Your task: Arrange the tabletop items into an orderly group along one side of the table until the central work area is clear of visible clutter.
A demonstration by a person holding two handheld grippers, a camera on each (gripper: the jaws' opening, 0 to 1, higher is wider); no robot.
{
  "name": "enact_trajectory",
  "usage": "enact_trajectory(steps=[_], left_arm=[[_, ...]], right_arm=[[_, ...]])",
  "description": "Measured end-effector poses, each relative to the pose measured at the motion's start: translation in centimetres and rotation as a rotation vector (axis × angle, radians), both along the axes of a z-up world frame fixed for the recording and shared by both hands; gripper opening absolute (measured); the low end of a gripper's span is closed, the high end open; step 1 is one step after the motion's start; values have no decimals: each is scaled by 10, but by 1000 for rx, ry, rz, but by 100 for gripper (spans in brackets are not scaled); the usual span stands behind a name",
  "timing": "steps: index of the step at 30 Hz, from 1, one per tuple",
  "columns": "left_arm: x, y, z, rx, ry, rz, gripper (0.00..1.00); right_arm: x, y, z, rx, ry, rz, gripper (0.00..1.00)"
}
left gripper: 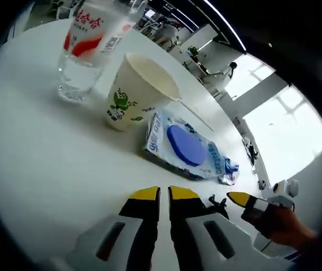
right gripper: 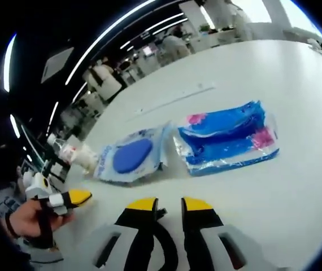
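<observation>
We start with the broad white desk (left gripper: pixel 31 164), which carries everything. On it, in the right gripper view, lies the flat blue-and-pink plastic packet (right gripper: pixel 229 138), its long axis running across the view, just beside the smaller white plastic pouch with a blue oval print (right gripper: pixel 130 157). That same pouch (left gripper: pixel 188 147) shows in the left gripper view, lying flat just beyond the left gripper (left gripper: pixel 164 193), with its long axis slanting away to the right. Beyond it stands the upright white paper cup with green leaf print (left gripper: pixel 133 93), touching or nearly touching the pouch's near corner, and beside the cup a clear plastic bottle with a red-and-white label (left gripper: pixel 87 45).

The left gripper's fingers are closed together on nothing, hovering over bare desk. The right gripper (right gripper: pixel 164 202) has its fingers a little apart and empty, with the two packets straight ahead.

We judge the pouch the thing the coming move turns on: it sits between both grippers, and the left gripper looks nearer to it.
</observation>
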State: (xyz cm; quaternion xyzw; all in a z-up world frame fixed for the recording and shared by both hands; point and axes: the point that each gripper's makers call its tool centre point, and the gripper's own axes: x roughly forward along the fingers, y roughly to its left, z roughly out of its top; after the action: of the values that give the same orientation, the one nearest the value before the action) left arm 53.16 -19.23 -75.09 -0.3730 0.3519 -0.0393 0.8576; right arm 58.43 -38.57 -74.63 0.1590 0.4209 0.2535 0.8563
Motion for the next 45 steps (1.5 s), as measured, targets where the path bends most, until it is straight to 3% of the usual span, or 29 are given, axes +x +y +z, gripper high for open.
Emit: enact_trajectory(steps=[22,45], left_arm=[[-23,-73,3,41,-27,-213,9],[-35,-112,-1,68,-19,-317,8]], right_arm=[[-41,-18,-8,6,20,1,15],[-66,-23,-15,22,42,4,14]])
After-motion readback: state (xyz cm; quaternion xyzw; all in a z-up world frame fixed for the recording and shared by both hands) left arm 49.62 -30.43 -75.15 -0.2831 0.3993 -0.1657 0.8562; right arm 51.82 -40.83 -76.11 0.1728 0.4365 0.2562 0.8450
